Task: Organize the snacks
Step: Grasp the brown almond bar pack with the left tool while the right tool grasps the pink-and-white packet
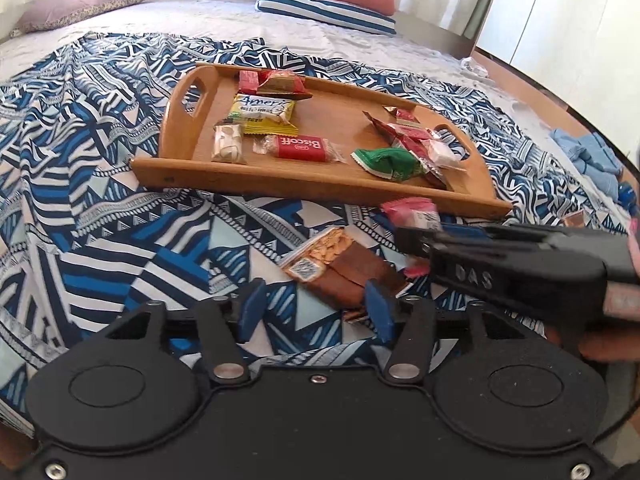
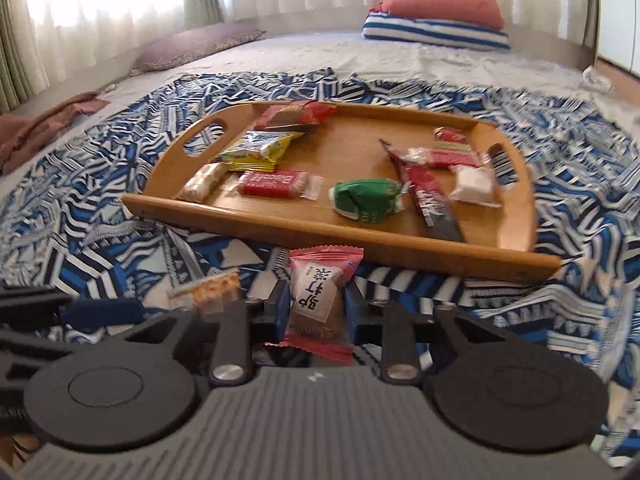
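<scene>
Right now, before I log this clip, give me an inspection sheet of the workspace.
Surface: patterned blue cloth spread over a bed.
Job's things: wooden tray holding wrapped snacks, among them a Biscoff biscuit; brown cracker packet lying on the cloth.
Clutter: light blue cloth at the bed's edge.
Grippers: left gripper open over the cracker packet; right gripper shut on pink snack packet.
Cables: nothing seen.
Surroundings: curtains, stacked pillows.

on the wooden tray (image 1: 256, 184), a red rectangular packet (image 1: 303, 147) reads "biscoff"; the yellow-and-white packet (image 1: 264, 114) behind it reads "ameri"; the black gripper body (image 1: 516, 272) in front reads "das".
</scene>
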